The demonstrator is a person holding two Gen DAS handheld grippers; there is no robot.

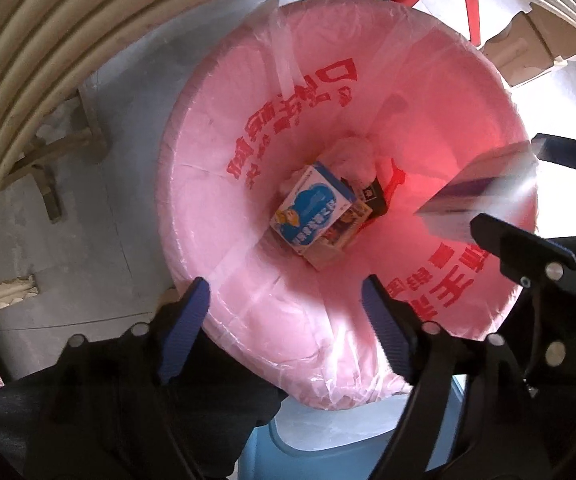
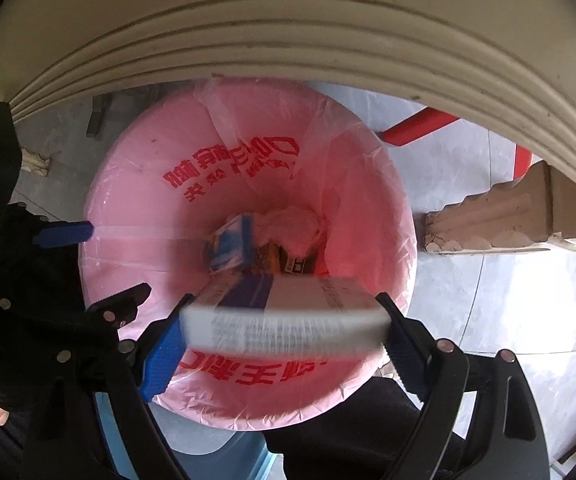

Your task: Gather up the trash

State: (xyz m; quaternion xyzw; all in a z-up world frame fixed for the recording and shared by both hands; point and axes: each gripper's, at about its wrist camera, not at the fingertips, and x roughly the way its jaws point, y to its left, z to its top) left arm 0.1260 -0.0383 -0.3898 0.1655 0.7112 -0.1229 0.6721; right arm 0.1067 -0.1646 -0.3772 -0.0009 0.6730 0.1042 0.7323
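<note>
Lining the bin (image 1: 192, 184) is a pink bag (image 1: 248, 312) with red printed characters, its edge folded over the rim, and every place here is given from that bin. Just outside its left rim in the left wrist view lies bare grey floor (image 1: 88, 208) beneath a cream ribbed table edge (image 1: 28, 60). Above the near rim hangs the left gripper (image 1: 286, 304), jaws spread wide with nothing between the blue pads. At the bottom of the bin lie a white carton with a blue cartoon panel (image 1: 311, 208), a crumpled pale wad (image 1: 353, 156) touching it on the far side, and a dark packet (image 1: 375, 196) just beside it. Above the right part of the opening, the right gripper (image 2: 284, 320) has a white-and-purple box (image 2: 288, 320) spanning its wide-set jaws; the box is motion-blurred, and whether the pads press on it I cannot tell. Beyond the right rim stands a red frame (image 2: 419, 126).
</note>
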